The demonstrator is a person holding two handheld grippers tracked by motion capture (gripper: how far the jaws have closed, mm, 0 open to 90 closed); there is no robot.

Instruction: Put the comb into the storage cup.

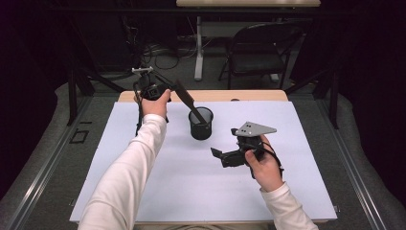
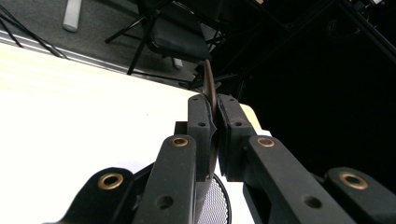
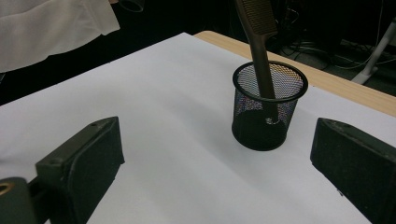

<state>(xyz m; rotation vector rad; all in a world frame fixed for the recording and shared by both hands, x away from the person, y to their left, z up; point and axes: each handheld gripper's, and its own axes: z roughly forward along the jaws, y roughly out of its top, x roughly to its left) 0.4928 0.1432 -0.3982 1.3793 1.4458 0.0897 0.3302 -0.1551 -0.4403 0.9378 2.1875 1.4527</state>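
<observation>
The left gripper (image 1: pixel 168 89) has its jaws clamped on a dark brown comb (image 1: pixel 187 101), pinching the toothed end. In the left gripper view the comb (image 2: pixel 209 86) stands edge-on between the two pads, which press against it from both sides. The comb slants down into a black mesh cup (image 1: pixel 200 123): its handle end is inside the cup, leaning on the rim, and its toothed end sticks out above and to the left of the cup, where the gripper holds it.

The cup stands upright on a white sheet (image 1: pixel 182 182) that covers the table. The left gripper is just up and left of the cup, held above the sheet's far edge.

The right gripper (image 1: pixel 218 155) is near the cup, below and to the right of it, with its jaws wide apart and nothing between them. In the right gripper view the cup (image 3: pixel 268 109) sits between the two jaws but well beyond them, with the comb (image 3: pixel 260 51) rising from it toward the top.

A folding chair (image 1: pixel 261 48) stands on the floor well beyond the cup.
</observation>
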